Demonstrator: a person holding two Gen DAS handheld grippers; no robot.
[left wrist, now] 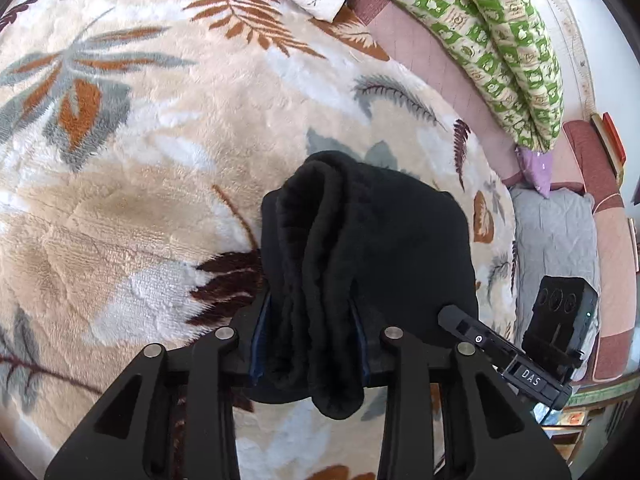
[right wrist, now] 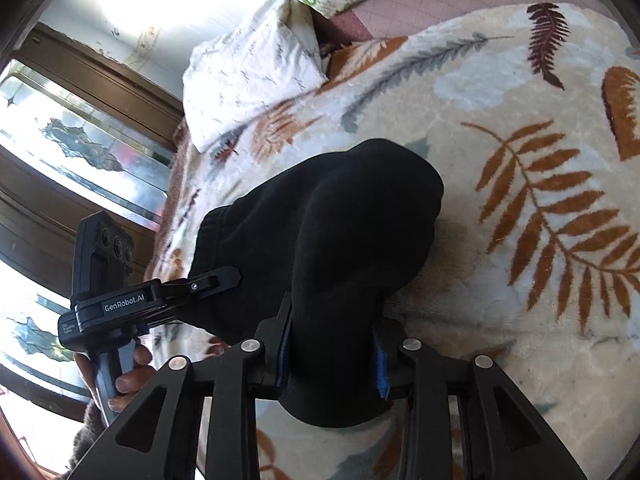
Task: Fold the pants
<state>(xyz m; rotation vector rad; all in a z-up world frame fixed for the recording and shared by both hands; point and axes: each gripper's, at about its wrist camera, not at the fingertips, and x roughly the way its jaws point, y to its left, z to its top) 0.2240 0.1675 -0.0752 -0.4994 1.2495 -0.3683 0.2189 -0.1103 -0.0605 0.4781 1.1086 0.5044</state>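
— Left gripper (left wrist: 312, 320) clamped on bunched black pants (left wrist: 360, 240), right gripper (right wrist: 332, 340) pinching the same bundle.

— Yep, both gripping tight. Pants lifted partly off leafy blanket (left wrist: 160, 160), pillow (right wrist: 248, 80) further back.

This is a bedroom in a home. A plush cream blanket printed with rust, grey and dark brown fern leaves (left wrist: 160, 160) covers a bed. A white pillow with small sprig print (right wrist: 248, 80) and a green-and-cream patchwork quilt (left wrist: 500, 52) lie at its edge on a pink quilted mattress cover (left wrist: 420, 40). Dark wooden-framed windows with patterned glass (right wrist: 80, 140) stand beside the bed.
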